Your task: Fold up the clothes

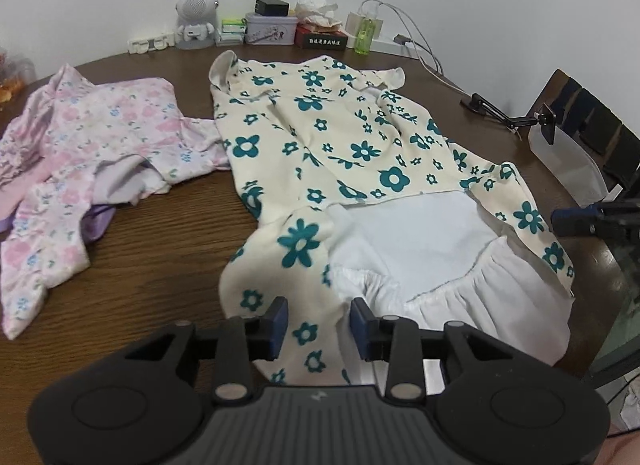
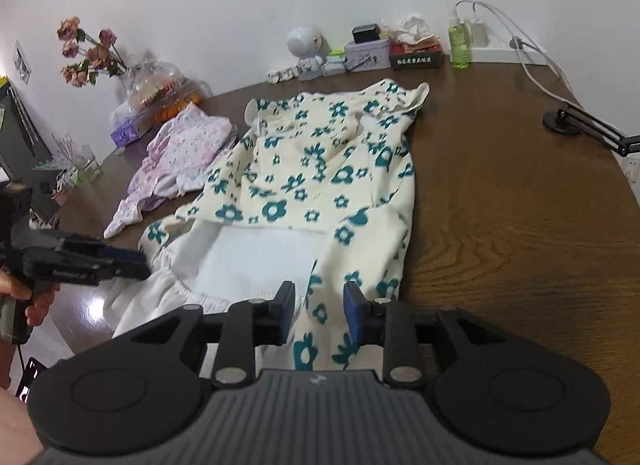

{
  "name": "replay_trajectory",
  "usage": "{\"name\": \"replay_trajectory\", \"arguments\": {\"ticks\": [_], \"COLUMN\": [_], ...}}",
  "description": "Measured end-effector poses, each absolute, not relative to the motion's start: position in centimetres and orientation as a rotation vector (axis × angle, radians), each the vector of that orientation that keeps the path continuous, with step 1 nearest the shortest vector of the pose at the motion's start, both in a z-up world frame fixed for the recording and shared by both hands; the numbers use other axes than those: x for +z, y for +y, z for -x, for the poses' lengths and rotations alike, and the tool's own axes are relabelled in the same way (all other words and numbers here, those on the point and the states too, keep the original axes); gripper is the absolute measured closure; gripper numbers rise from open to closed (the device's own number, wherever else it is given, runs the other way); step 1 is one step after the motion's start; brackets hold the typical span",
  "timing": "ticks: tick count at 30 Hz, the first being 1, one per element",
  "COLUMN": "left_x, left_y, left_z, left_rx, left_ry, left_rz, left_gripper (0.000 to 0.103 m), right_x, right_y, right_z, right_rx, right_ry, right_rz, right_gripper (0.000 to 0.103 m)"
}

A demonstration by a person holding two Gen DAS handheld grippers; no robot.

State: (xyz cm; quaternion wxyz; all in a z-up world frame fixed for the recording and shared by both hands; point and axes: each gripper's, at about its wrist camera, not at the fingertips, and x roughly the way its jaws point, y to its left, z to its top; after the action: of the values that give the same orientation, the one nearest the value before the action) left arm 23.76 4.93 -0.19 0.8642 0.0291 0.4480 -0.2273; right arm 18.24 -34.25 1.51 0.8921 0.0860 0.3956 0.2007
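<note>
1. Cream fabric with teal flowers: that's the garment (image 1: 320, 137) being folded, spread flat across the middle of the brown wood desk (image 1: 160, 265), reaching from the near edge up toward the clutter at the wall.
2. Its near end is flipped open, so the plain white lining (image 1: 420, 241) and a gathered white hem show in the lower middle of both views.
3. Left gripper (image 1: 319, 325): fingers partly open, blue pads standing apart, with the printed edge of the garment lying in the gap. The pads don't look like they're pressing on it.
4. Right gripper (image 2: 319, 311): same deal, fingers partly spread over the flowered edge, cloth between them but no squeeze that I can see.
5. In the right wrist view the left gripper shows at the left edge, with a hand (image 2: 28, 297) wrapped round its handle.
6. A pink floral garment (image 1: 80, 153) lies crumpled to the left of the cream one, touching its edge.
7. Along the wall at the top: a small white robot-shaped gadget (image 1: 196, 19), a tin (image 1: 271, 29), a green bottle (image 1: 365, 33) and white cables (image 1: 416, 37).
8. Dried roses (image 2: 86, 51) sit at the upper left of the right wrist view.
</note>
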Motion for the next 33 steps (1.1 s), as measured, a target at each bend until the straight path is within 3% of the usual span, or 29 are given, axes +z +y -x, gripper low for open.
{"name": "replay_trajectory", "arguments": {"ticks": [1,2,3,12,18,21,25,28,33], "left_x": [-0.4,-0.5,-0.6,2.4,4.4,2.4,-0.3,1.1,4.7], "left_y": [4.8,4.7,4.6,6.0,2.0,-0.7,-1.0,1.1,4.1], "left_z": [-24.0,-24.1,-24.2,-22.8,-21.5,-21.5,-22.1,-21.6,-21.1], "left_rx": [-0.464,-0.454,-0.45,-0.433,-0.577,-0.622,-0.641,-0.693,-0.653], "left_ry": [0.941,0.943,0.942,0.852,0.792,0.85,0.961,0.927,0.806], "left_rz": [-0.066,-0.072,-0.083,-0.167,-0.254,-0.317,-0.274,-0.144,-0.052], "left_gripper": [0.077,0.096,0.099,0.101,0.101,0.097,0.074,0.062,0.058], "right_x": [1.3,1.1,1.0,-0.1,-0.3,-0.2,-0.2,0.1,1.1], "right_y": [-34.1,-34.0,-34.0,-35.1,-34.7,-34.5,-34.8,-35.2,-34.9], "right_z": [-18.1,-17.9,-17.7,-17.3,-17.2,-17.0,-16.5,-16.3,-17.1], "right_rx": [0.417,0.418,0.417,0.393,0.41,0.406,0.388,0.372,0.356], "right_ry": [0.825,0.828,0.829,0.829,0.821,0.817,0.81,0.795,0.726], "right_rz": [-0.174,-0.172,-0.174,-0.224,-0.242,-0.246,-0.24,-0.231,-0.207], "right_gripper": [0.074,0.074,0.074,0.074,0.074,0.074,0.074,0.074,0.074]}}
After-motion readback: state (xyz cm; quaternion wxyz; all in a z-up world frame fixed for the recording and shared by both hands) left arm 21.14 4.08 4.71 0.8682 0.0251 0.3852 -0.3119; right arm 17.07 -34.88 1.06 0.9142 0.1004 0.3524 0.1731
